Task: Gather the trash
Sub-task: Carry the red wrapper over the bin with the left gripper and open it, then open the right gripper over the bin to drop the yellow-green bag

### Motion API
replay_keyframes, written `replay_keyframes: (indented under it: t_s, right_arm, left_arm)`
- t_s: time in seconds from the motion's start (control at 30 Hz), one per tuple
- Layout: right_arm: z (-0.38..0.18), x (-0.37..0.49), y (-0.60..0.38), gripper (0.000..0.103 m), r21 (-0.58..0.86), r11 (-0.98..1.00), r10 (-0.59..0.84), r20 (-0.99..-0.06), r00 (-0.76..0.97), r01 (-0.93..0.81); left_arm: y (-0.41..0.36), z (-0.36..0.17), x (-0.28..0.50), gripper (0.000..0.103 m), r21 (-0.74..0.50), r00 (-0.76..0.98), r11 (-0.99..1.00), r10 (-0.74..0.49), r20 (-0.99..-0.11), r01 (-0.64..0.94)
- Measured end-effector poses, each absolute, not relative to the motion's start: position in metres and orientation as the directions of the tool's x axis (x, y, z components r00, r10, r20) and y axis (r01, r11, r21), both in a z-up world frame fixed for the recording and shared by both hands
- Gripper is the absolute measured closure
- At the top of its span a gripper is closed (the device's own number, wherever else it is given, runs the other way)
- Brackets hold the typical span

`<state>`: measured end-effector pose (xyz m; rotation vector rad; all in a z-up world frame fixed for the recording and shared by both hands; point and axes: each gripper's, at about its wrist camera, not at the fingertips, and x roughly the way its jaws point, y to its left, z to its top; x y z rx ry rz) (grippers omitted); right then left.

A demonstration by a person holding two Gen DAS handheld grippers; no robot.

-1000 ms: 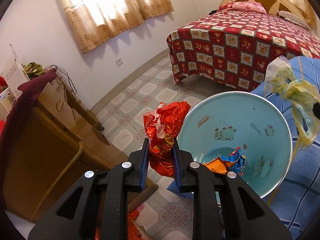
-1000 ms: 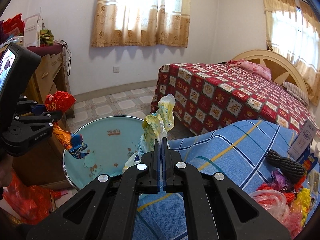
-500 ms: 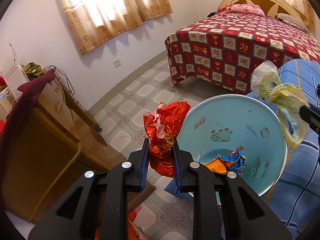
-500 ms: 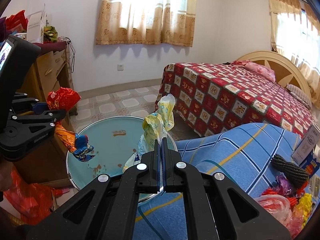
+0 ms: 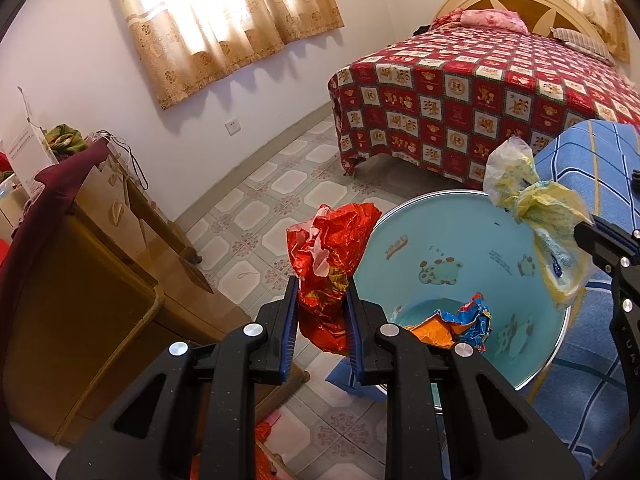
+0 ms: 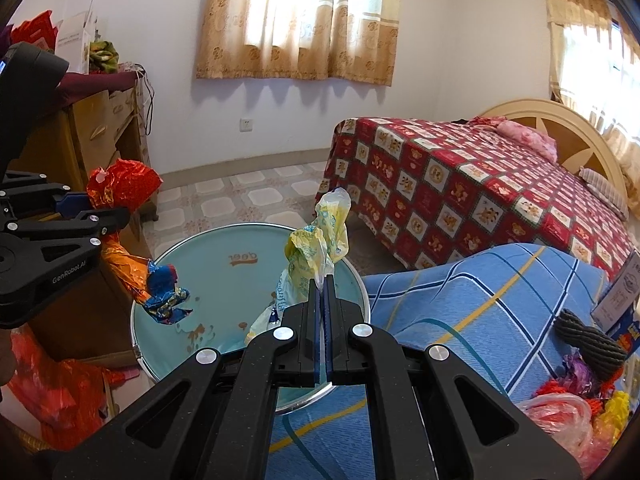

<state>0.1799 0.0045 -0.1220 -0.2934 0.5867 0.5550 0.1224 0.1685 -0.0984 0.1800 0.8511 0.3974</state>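
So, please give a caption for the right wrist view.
Right gripper holds a yellow plastic bag above the blue bin.

**Camera placement: two wrist fisheyes, overlapping field**

Left wrist view looks steeply down along its fingers, close over the blue bin [image 5: 460,240], bed [image 5: 480,92] beyond. Right wrist view faces the same bin [image 6: 224,256] from the blue-covered side. Both share bin, bed, curtained window [image 6: 296,20].

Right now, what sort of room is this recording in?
A bedroom in a home, most likely: a bed with a red patterned cover and a curved headboard, curtained windows, and a wooden dresser against the wall.
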Motion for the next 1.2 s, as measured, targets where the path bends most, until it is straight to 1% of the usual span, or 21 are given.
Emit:
replay_keyframes:
  t_s: [0.13, 0.2, 0.23, 0.27, 0.3, 0.33, 0.43, 0.47, 0.5, 0.53, 0.67, 0.73, 0.8, 0.9, 0.93, 1.0, 1.03, 1.13, 1.2]
  right_arm:
    - [-0.123, 0.179, 0.006, 0.100, -0.109, 0.809, 0.411, -0.598, 0.688, -0.578]
    - [-0.124, 0.179, 0.007, 0.100, -0.103, 0.806, 0.416, -0.603, 0.680, -0.583]
    - [-0.124, 0.180, 0.007, 0.098, -0.096, 0.803, 0.422, -0.606, 0.675, -0.588]
    - [-0.124, 0.179, 0.007, 0.093, -0.097, 0.805, 0.420, -0.602, 0.679, -0.585]
    - [-0.124, 0.179, 0.005, 0.081, -0.093, 0.809, 0.419, -0.601, 0.681, -0.580]
    - [-0.124, 0.180, 0.004, 0.075, -0.080, 0.809, 0.426, -0.603, 0.674, -0.583]
    - [-0.123, 0.180, 0.001, 0.070, -0.075, 0.814, 0.425, -0.600, 0.678, -0.576]
    - [-0.122, 0.179, 0.001, 0.069, -0.074, 0.815, 0.424, -0.599, 0.679, -0.574]
    - [-0.121, 0.178, -0.001, 0.067, -0.070, 0.820, 0.423, -0.596, 0.683, -0.569]
    - [-0.119, 0.177, -0.003, 0.065, -0.070, 0.824, 0.418, -0.594, 0.688, -0.562]
    - [-0.111, 0.169, -0.015, 0.059, -0.079, 0.842, 0.396, -0.581, 0.711, -0.533]
    - [-0.105, 0.160, -0.030, 0.051, -0.084, 0.860, 0.375, -0.567, 0.734, -0.504]
    - [-0.099, 0.154, -0.045, 0.049, -0.079, 0.875, 0.360, -0.555, 0.750, -0.478]
    - [-0.092, 0.146, -0.069, 0.049, -0.068, 0.894, 0.339, -0.542, 0.769, -0.442]
    - [-0.088, 0.142, -0.079, 0.049, -0.067, 0.903, 0.325, -0.536, 0.779, -0.423]
    - [-0.082, 0.132, -0.106, 0.047, -0.061, 0.926, 0.288, -0.526, 0.800, -0.373]
    - [-0.080, 0.126, -0.121, 0.045, -0.064, 0.937, 0.262, -0.521, 0.812, -0.343]
    - [-0.080, 0.109, -0.167, 0.044, -0.077, 0.970, 0.161, -0.513, 0.843, -0.232]
    - [-0.084, 0.094, -0.205, 0.044, -0.082, 0.989, 0.068, -0.514, 0.855, -0.127]
  left_arm:
    - [0.167, -0.098, 0.122, 0.080, 0.306, 0.594, 0.915, 0.404, -0.696, -0.264]
    - [0.166, -0.097, 0.122, 0.077, 0.302, 0.600, 0.918, 0.397, -0.695, -0.258]
    - [0.164, -0.095, 0.121, 0.076, 0.295, 0.606, 0.922, 0.388, -0.694, -0.253]
    - [0.164, -0.095, 0.121, 0.071, 0.290, 0.609, 0.924, 0.382, -0.695, -0.249]
    - [0.162, -0.094, 0.120, 0.060, 0.288, 0.612, 0.926, 0.378, -0.695, -0.246]
    - [0.161, -0.094, 0.120, 0.058, 0.286, 0.618, 0.927, 0.374, -0.692, -0.241]
    - [0.157, -0.094, 0.119, 0.058, 0.268, 0.626, 0.937, 0.350, -0.697, -0.225]
    - [0.158, -0.094, 0.120, 0.055, 0.265, 0.626, 0.938, 0.347, -0.698, -0.224]
    - [0.157, -0.094, 0.120, 0.049, 0.262, 0.628, 0.939, 0.344, -0.698, -0.223]
    - [0.157, -0.095, 0.120, 0.047, 0.261, 0.629, 0.939, 0.343, -0.697, -0.223]
    - [0.155, -0.094, 0.119, 0.042, 0.249, 0.635, 0.945, 0.328, -0.699, -0.214]
    - [0.151, -0.095, 0.118, 0.039, 0.240, 0.643, 0.950, 0.311, -0.700, -0.198]
    - [0.147, -0.098, 0.118, 0.038, 0.249, 0.642, 0.949, 0.313, -0.700, -0.191]
    - [0.140, -0.101, 0.118, 0.037, 0.247, 0.641, 0.953, 0.300, -0.706, -0.173]
    - [0.137, -0.101, 0.118, 0.035, 0.248, 0.645, 0.954, 0.298, -0.704, -0.170]
    - [0.131, -0.101, 0.116, 0.025, 0.245, 0.650, 0.956, 0.291, -0.702, -0.163]
    - [0.126, -0.102, 0.115, 0.024, 0.246, 0.651, 0.957, 0.286, -0.703, -0.155]
    - [0.107, -0.109, 0.110, 0.024, 0.241, 0.649, 0.964, 0.254, -0.717, -0.110]
    - [0.089, -0.116, 0.106, 0.024, 0.234, 0.640, 0.970, 0.220, -0.736, -0.064]
